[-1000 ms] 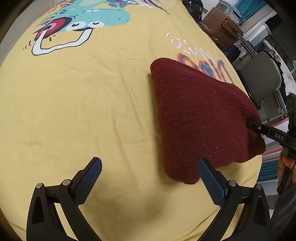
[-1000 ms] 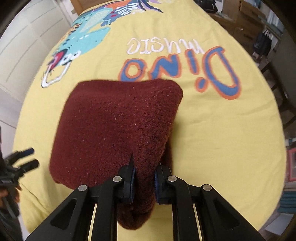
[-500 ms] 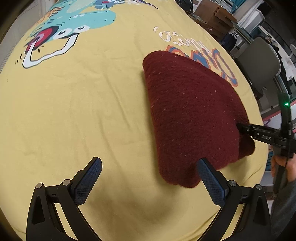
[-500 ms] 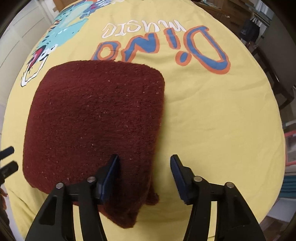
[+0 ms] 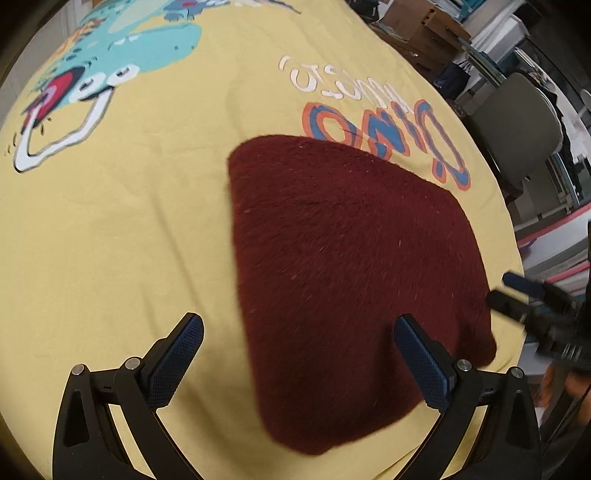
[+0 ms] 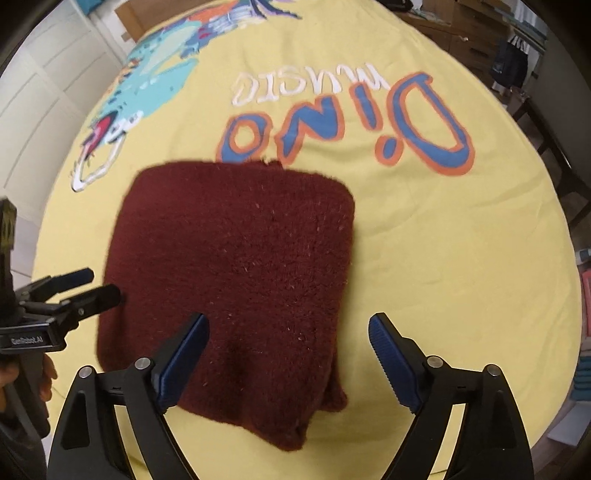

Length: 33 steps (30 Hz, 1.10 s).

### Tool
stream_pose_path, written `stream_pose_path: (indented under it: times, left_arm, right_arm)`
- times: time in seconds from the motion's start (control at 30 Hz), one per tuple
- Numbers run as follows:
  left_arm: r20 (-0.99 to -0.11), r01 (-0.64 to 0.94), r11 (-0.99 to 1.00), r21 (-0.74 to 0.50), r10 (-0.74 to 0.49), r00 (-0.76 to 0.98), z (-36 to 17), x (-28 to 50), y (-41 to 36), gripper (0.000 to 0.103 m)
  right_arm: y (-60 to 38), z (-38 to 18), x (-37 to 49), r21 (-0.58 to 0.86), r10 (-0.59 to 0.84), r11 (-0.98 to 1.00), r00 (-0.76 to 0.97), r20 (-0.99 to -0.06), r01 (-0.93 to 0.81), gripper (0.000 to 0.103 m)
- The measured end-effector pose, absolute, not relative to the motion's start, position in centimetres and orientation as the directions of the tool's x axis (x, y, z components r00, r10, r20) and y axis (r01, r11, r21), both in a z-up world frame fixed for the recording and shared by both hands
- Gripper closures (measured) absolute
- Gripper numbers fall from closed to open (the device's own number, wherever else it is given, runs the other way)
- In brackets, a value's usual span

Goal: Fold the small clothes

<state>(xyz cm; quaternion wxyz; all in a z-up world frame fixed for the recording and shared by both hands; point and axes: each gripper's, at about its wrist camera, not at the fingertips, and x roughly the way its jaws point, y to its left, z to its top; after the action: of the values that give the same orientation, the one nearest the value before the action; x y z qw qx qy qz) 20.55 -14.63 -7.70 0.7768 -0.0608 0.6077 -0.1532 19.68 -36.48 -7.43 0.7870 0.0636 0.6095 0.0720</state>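
A folded dark red fuzzy garment [image 5: 351,266] [image 6: 240,266] lies flat on a yellow cloth [image 5: 129,221] [image 6: 443,258] printed with a dinosaur and "Dino music". My left gripper [image 5: 299,354] is open above the garment's near left part, one finger over bare cloth and the other over the fabric. My right gripper [image 6: 288,354] straddles the garment's near right corner; its jaws are opening and the pads stand clear of the fabric. Each gripper shows in the other's view, the right gripper [image 5: 500,288] beside the garment's right edge and the left gripper [image 6: 101,284] at its left edge.
The cloth's near edge drops off just below the garment. A grey chair [image 5: 517,125], cardboard boxes [image 5: 417,22] and shelving stand beyond the right side. White cupboard doors [image 6: 44,96] are on the left in the right wrist view. A hand [image 6: 22,373] holds the left gripper.
My right gripper let go of the garment's near edge and spread wide. My left gripper moved right, from bare cloth to over the garment's left part.
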Motion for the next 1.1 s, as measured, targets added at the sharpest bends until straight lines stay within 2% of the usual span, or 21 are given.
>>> stream_pose_path:
  times: [0.13, 0.2, 0.23, 0.53, 0.67, 0.7, 0.77, 0.87, 0.9, 0.93, 1.0, 1.1]
  left_arm:
    - [-0.941, 0.176, 0.951, -0.254, -0.285, 0.184, -9.6, 21.5, -16.1, 0.001]
    - [-0.943, 0.176, 0.952, -0.249, -0.28, 0.179, -10.8, 21.4, -16.3, 0.001]
    - [-0.946, 0.179, 0.954, -0.24, -0.271, 0.176, -11.3, 21.3, -16.4, 0.001]
    - [-0.945, 0.19, 0.955, -0.226, -0.262, 0.196, -13.7, 20.5, -16.5, 0.0]
    - [-0.943, 0.219, 0.956, -0.196, -0.245, 0.224, -13.6, 20.5, -17.2, 0.001]
    - [-0.943, 0.22, 0.955, -0.197, -0.246, 0.225, -13.7, 20.5, -17.2, 0.002]
    - [-0.94, 0.217, 0.95, -0.222, -0.268, 0.211, -13.8, 20.8, -17.2, 0.006]
    - [-0.94, 0.223, 0.947, -0.233, -0.277, 0.198, -13.8, 21.3, -17.6, 0.012]
    - [-0.941, 0.229, 0.946, -0.231, -0.277, 0.195, -13.7, 21.4, -17.7, 0.016]
    - [-0.94, 0.234, 0.944, -0.233, -0.28, 0.192, -13.6, 21.4, -17.7, 0.017]
    - [-0.937, 0.241, 0.941, -0.239, -0.289, 0.197, -13.4, 21.5, -17.9, 0.03]
    - [-0.931, 0.277, 0.936, -0.216, -0.283, 0.231, -12.7, 21.2, -18.4, 0.043]
  right_arm:
    - [-36.3, -10.3, 20.0, 0.199, 0.204, 0.979, 0.204, -0.957, -0.043, 0.012]
    - [-36.2, -11.6, 20.0, 0.199, 0.204, 0.979, 0.195, -0.959, -0.046, 0.002]
    - [-36.3, -12.3, 19.9, 0.207, 0.211, 0.977, 0.197, -0.957, -0.045, 0.001]
    - [-37.1, -15.0, 19.8, 0.309, 0.302, 0.951, 0.206, -0.931, -0.003, 0.001]
    - [-37.1, -15.3, 20.2, 0.375, 0.368, 0.927, 0.182, -0.912, 0.006, 0.016]
    - [-37.1, -15.3, 20.2, 0.385, 0.378, 0.923, 0.178, -0.909, 0.007, 0.023]
    - [-36.8, -15.1, 20.3, 0.399, 0.393, 0.917, 0.171, -0.904, 0.003, 0.028]
    - [-36.2, -14.8, 20.5, 0.403, 0.398, 0.915, 0.159, -0.904, 0.0, 0.04]
    - [-36.1, -14.6, 20.6, 0.408, 0.403, 0.913, 0.159, -0.901, 0.003, 0.047]
    - [-35.9, -14.4, 20.5, 0.411, 0.406, 0.911, 0.161, -0.9, 0.004, 0.05]
    - [-35.4, -13.9, 20.4, 0.394, 0.389, 0.919, 0.171, -0.905, -0.005, 0.057]
    - [-34.3, -12.8, 20.2, 0.35, 0.35, 0.936, 0.186, -0.918, -0.034, 0.064]
